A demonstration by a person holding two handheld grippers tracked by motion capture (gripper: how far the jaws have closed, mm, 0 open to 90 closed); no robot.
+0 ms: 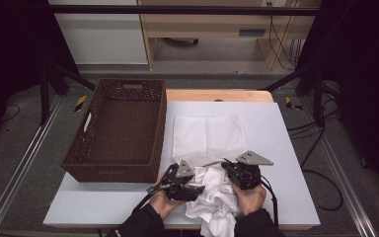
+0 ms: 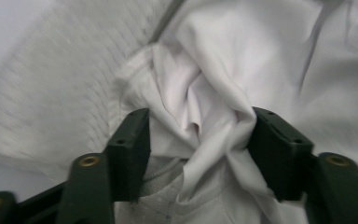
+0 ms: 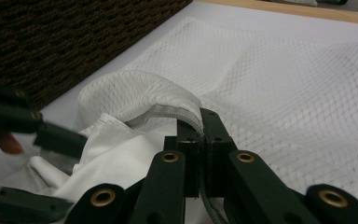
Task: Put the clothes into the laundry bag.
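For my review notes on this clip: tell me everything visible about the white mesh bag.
The mesh bag is white, fine-netted fabric with a hemmed opening, lying flat on the table right of the basket. Its near edge is lifted: the right gripper is shut on that hem, holding the mouth arched over the crumpled white garment.

A grey carpeted floor (image 1: 24, 163) is seen around the pale tabletop (image 1: 286, 163). Beyond it, a light wooden desk (image 1: 202, 24) is flanked by black frame bars (image 1: 177, 10) and dark curtains (image 1: 10, 44).
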